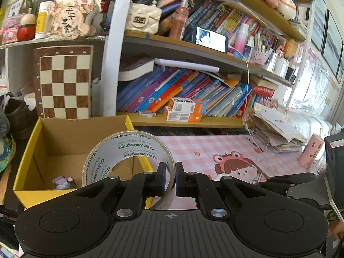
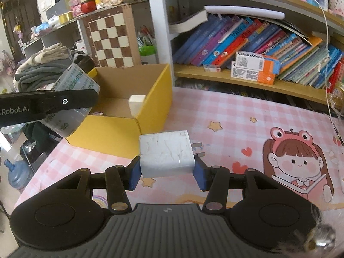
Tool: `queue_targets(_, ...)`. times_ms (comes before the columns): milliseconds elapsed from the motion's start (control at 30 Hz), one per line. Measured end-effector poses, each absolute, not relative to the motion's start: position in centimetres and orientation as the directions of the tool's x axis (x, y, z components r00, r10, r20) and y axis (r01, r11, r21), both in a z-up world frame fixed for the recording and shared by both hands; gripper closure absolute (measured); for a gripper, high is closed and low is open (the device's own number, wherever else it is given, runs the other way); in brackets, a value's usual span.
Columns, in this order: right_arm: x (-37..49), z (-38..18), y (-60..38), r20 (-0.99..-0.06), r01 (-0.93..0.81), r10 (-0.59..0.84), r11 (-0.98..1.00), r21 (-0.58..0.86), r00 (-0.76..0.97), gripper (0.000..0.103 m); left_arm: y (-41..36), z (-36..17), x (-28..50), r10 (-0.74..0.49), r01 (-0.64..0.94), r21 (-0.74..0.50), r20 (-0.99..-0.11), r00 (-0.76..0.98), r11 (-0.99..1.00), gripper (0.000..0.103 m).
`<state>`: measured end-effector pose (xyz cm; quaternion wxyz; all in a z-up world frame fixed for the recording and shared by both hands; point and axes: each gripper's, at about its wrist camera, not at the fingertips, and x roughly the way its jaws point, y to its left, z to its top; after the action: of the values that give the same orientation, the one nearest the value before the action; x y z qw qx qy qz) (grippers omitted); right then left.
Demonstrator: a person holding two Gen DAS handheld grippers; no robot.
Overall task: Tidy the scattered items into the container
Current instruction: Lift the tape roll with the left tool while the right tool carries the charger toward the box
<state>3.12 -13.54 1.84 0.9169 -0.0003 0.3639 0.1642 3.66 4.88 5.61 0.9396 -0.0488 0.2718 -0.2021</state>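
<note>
My left gripper [image 1: 171,177] is shut on the wall of a clear tape roll [image 1: 129,150] with green lettering, held just right of the yellow cardboard box [image 1: 28,150]. A small purple item [image 1: 62,181] lies in the box's near corner. In the right wrist view my right gripper [image 2: 166,172] is shut on a white plug charger [image 2: 165,152], its prongs pointing right, above the pink mat. The yellow box [image 2: 111,131] stands ahead of it to the left, with a white block [image 2: 135,104] inside. The left gripper's finger [image 2: 49,103] and the tape roll [image 2: 71,99] hang over the box's left side.
A pink checked desk mat [image 2: 236,116] with a cartoon girl covers the desk. Behind it stand bookshelves [image 1: 182,90] with leaning books and orange-white cartons [image 2: 253,68]. A chessboard [image 1: 64,81] leans behind the box. Folded clothes [image 2: 43,68] lie at the left, a paper stack [image 1: 277,133] at the right.
</note>
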Motion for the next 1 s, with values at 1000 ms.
queue_targets(1000, 8.8, 4.4, -3.1, -0.634, -0.392, 0.317, 0.920, 0.024, 0.706, 0.055, 13.3, 6.1, 8.0, -0.439, 0.341, -0.289, -0.426, 0.791, 0.894, 0.096)
